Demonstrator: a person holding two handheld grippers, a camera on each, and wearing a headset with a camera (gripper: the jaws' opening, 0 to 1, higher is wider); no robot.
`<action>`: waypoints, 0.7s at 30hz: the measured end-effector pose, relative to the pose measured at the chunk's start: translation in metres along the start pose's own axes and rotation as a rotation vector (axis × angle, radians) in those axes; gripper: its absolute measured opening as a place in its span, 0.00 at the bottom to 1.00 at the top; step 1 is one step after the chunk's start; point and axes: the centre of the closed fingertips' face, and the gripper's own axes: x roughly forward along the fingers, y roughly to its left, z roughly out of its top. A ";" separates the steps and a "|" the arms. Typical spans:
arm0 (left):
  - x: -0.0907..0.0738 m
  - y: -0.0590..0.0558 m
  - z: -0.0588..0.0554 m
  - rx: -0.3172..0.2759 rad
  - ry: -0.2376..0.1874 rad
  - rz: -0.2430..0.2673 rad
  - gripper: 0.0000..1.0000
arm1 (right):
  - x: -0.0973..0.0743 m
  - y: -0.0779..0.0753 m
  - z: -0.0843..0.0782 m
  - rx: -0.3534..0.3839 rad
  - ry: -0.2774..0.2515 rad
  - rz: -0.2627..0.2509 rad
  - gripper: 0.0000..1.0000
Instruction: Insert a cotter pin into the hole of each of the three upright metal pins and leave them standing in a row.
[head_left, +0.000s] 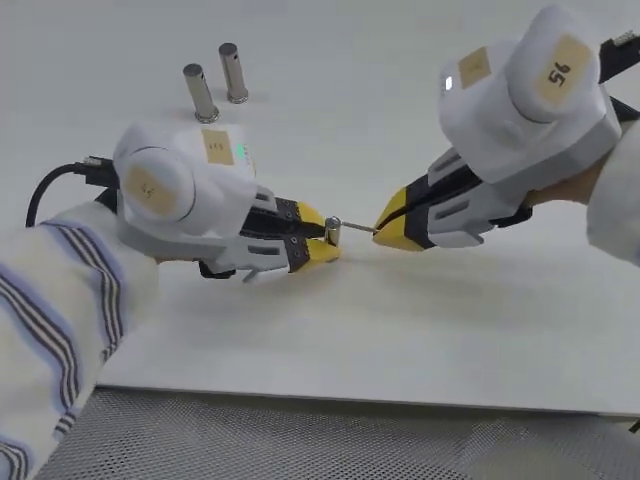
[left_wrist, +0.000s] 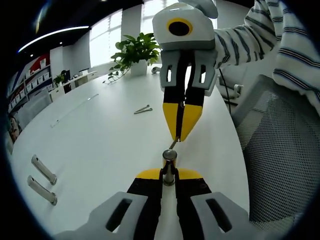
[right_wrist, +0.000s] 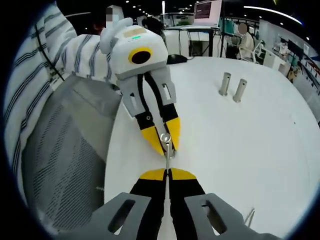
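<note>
Because my left gripper (head_left: 322, 240) closes its yellow tips on the metal pin (head_left: 333, 229), that pin's lower shaft is hidden, and the sticker (head_left: 147, 188) on the housing is too blurred to read. Behind and left of the metal pin, a second pin (head_left: 200, 93) and a third pin (head_left: 233, 72) stand upright, near each other. Right of it, my right gripper (head_left: 385, 232), marked "56" (head_left: 558, 72), pinches a cotter pin (head_left: 358, 229). Its tip meets the pin's head, but I cannot tell whether it is in the hole. The white table (head_left: 400, 330) runs back to a potted plant (left_wrist: 135, 50).

Bright, even overhead light, soft shadows on the white table (head_left: 470, 330), fisheye-warped edges.
</note>
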 end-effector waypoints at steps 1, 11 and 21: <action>0.000 0.000 0.000 0.003 0.001 -0.003 0.07 | 0.000 0.000 0.000 -0.003 0.001 0.002 0.02; 0.001 0.000 0.001 0.028 0.010 -0.030 0.07 | 0.002 0.000 0.003 -0.016 0.010 0.007 0.02; 0.001 -0.001 0.002 0.038 0.014 -0.044 0.07 | 0.003 -0.003 0.004 -0.041 0.035 0.014 0.02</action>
